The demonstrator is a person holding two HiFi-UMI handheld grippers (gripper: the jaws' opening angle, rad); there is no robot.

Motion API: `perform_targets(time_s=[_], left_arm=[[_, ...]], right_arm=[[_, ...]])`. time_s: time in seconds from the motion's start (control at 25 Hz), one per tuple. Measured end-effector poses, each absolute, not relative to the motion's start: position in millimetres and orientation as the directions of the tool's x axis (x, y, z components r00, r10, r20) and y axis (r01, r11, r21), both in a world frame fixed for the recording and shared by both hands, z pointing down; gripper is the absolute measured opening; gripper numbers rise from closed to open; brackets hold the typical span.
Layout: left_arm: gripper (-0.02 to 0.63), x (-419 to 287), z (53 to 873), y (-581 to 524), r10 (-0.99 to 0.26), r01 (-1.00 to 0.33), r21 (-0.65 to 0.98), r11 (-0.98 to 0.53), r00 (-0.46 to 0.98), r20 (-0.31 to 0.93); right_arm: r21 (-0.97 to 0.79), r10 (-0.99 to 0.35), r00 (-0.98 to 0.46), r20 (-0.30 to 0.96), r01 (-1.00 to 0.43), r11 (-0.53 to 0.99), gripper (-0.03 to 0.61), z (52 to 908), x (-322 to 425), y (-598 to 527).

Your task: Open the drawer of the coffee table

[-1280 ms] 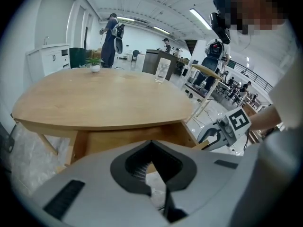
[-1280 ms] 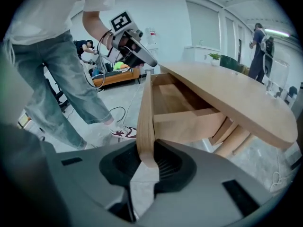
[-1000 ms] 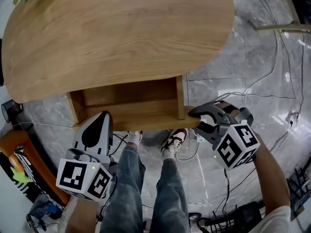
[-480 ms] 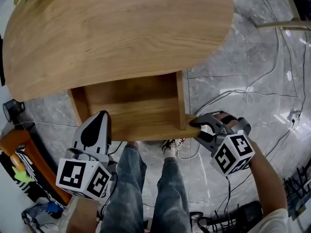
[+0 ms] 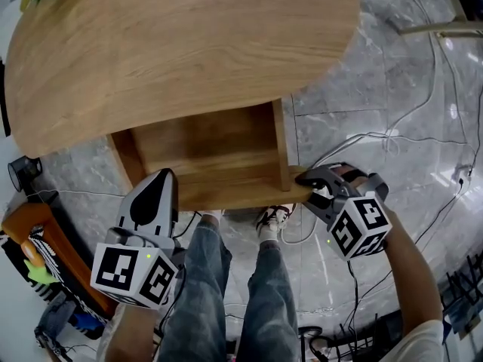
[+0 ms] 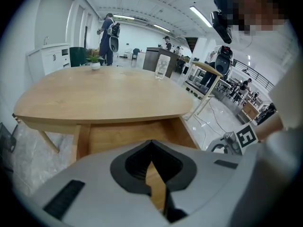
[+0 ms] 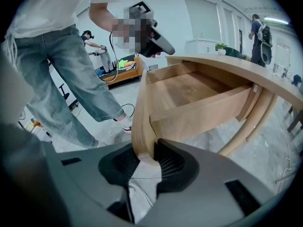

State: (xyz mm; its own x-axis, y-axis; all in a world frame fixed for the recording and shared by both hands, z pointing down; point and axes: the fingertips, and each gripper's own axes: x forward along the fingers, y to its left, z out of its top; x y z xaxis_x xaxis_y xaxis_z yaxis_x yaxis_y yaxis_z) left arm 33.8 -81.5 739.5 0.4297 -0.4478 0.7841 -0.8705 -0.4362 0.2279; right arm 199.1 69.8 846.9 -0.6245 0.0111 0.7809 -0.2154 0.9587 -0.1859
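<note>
While the right gripper [image 5: 303, 180] pinches its front corner, the drawer [image 5: 202, 143] has slid further out.
It now juts well clear of the coffee table [image 5: 181, 44] top, nearly open; the left gripper [image 5: 160, 179] hovers closed, empty.

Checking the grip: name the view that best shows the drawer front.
Right gripper view: the drawer front stands edge-on between the right gripper's pads. Head view shows only its top edge; the left gripper blocks it in its own view.

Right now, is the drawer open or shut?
Open: the drawer stands out from under the tabletop, inside showing; right gripper grips its front corner.
</note>
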Motion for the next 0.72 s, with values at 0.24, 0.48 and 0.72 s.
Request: perform_targets(time_s=[0.24,0.48,0.72], left_arm=[[-0.009,33,739,-81,-0.451,-0.869,0.225,-0.441,0.431,0.781],[-0.009,29,742,-80,-0.448,-0.866,0.221,-0.448,0.431,0.783],[-0.009,22,740,-72,-0.445,-0.864,0.223,-0.451,0.434,0.783]], right_arm=[[-0.160,0.007,-0.595,0.803,-0.205,0.966,0.104,863,199,73],[-0.151,0.007,-0.585,0.811,-0.198,0.969,0.112,872,197,74],[-0.163,0.008,-0.587,0.810,-0.212,0.963,0.117,871,193,74]])
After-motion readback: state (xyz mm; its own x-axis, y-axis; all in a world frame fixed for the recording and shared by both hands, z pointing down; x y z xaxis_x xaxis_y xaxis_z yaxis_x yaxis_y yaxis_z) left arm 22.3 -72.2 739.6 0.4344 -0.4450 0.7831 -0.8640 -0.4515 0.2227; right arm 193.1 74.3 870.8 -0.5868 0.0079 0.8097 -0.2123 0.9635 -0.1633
